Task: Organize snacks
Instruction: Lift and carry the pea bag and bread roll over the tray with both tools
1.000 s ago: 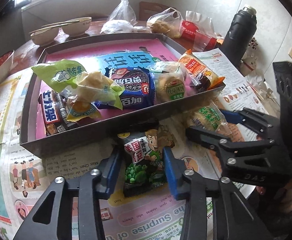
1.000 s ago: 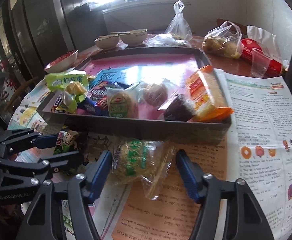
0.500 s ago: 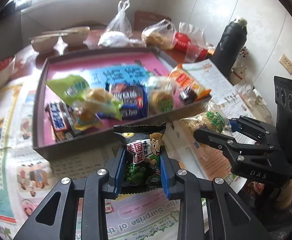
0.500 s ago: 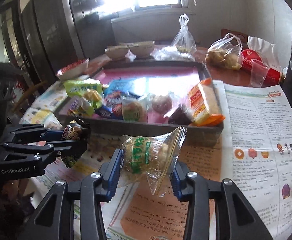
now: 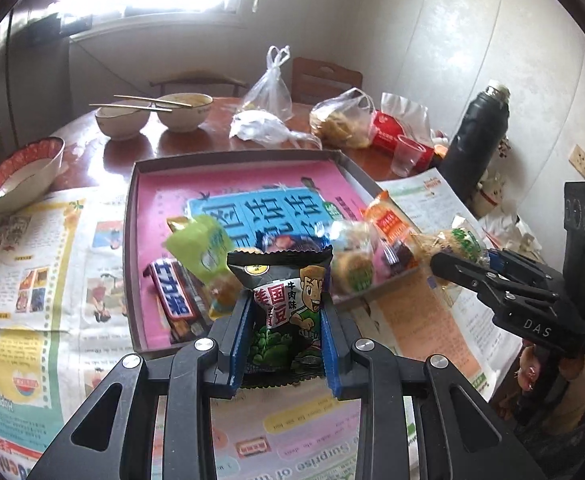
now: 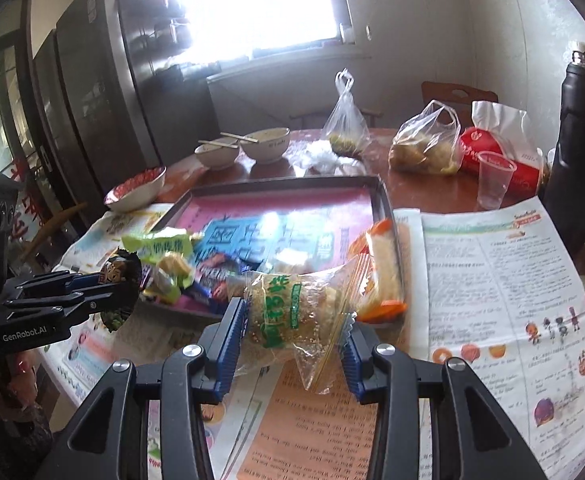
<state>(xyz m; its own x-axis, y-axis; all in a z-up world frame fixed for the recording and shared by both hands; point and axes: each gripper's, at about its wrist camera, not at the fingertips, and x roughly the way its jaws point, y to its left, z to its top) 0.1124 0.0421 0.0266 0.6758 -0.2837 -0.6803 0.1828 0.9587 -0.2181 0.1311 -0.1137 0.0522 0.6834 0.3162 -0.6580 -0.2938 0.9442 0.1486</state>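
Blue-padded left tongs are clamped on a black green-pea packet, held above the newspaper-covered surface just near of the tray. Right tongs, narrowed from wider, pinch a clear-wrapped sesame cake near the tray's right corner.

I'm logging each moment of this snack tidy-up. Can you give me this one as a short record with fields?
left gripper: shut on the black pea snack packet, held off the newspaper
right gripper: shut on the clear-wrapped pastry, also lifted
tray: holds several snacks at its near end; far end shows bare pink lining
beyond tray: two bowls with chopsticks, plastic bags, a clear plastic cup, a black flask
step not yet done: both held snacks not yet in the tray
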